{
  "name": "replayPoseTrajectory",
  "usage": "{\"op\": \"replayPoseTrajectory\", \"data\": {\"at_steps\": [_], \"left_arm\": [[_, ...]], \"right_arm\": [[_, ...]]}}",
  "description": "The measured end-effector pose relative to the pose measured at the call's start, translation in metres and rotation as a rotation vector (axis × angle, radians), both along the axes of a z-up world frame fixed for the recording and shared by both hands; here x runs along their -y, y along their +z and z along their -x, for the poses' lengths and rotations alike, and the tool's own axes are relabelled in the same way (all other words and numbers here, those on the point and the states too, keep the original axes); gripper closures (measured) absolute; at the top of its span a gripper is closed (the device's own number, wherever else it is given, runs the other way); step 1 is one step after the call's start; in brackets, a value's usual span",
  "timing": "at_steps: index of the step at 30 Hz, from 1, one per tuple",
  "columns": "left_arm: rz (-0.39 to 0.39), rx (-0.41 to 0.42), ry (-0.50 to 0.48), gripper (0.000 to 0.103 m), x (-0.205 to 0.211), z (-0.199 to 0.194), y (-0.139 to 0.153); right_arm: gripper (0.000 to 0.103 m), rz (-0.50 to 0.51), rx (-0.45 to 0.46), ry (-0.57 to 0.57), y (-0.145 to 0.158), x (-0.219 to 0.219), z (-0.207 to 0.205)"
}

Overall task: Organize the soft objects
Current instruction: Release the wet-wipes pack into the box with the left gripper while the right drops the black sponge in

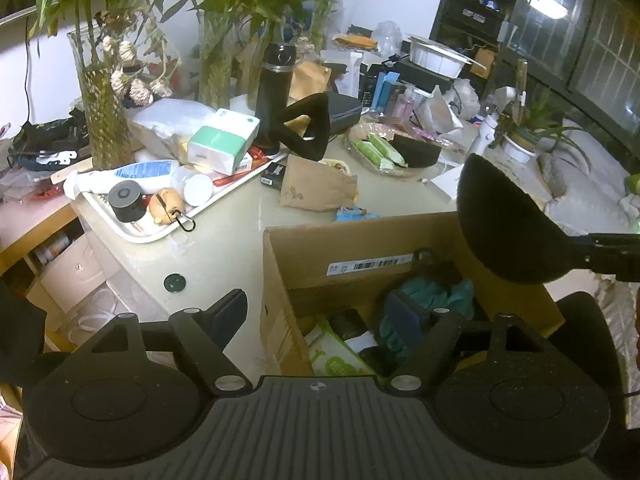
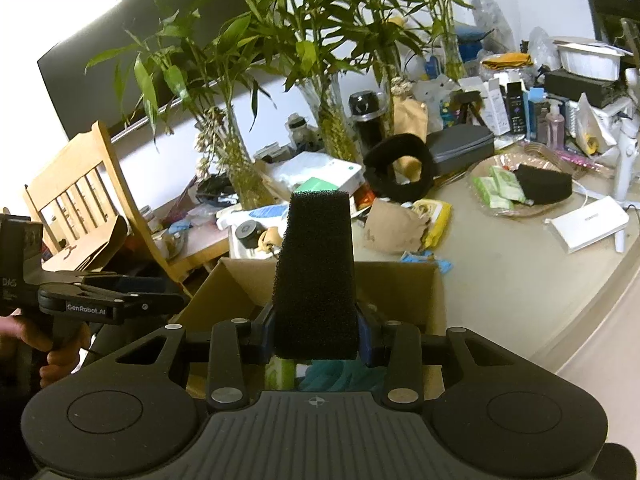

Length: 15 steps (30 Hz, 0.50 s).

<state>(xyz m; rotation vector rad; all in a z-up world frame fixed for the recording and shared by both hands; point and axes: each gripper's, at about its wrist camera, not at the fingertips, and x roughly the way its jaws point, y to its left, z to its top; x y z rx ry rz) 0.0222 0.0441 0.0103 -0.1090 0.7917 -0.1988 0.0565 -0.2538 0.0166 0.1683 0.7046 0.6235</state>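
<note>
1. Over the box (image 2: 240,280), my right gripper (image 2: 316,336) has its jaws partly closed on a black foam piece (image 2: 316,264), both pads pressing its lower end while the rest stands up and away from me.
2. From the left wrist view, that foam (image 1: 504,220) hangs above the far right corner of the box (image 1: 280,280), so it is not yet inside.
3. My left gripper (image 1: 320,312) is wide open with nothing between its fingers; one finger sits over the table (image 1: 224,232), the other over the box's contents.
4. Inside the box I can see teal fabric (image 1: 436,292) and a green-printed pack (image 1: 336,360), so there's already a pile to land on.
5. To do this drop well, I'd bring the foam toward the box's middle and tip it down before letting go; judged from here, a release at the corner risks it catching the rim and tumbling onto the table.
6. Foam is light and springy, so I'd release low, close to the pile, not from height.
7. I'd keep the left gripper clear of the drop path, or rest it against the box wall to steady it.
8. More foam waits on the table: a black ring (image 2: 400,172) by the flask (image 2: 366,120), and a black block (image 2: 544,184) in the dish (image 2: 516,210).
</note>
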Motion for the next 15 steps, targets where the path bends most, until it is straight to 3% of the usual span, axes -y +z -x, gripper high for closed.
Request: {"op": "replayPoseTrajectory", "data": {"at_steps": [15], "left_arm": [[0.039, 0.056, 0.036, 0.019, -0.023, 0.012, 0.006]], "right_arm": [[0.060, -0.017, -0.056, 0.119, -0.010, -0.051, -0.001]]}}
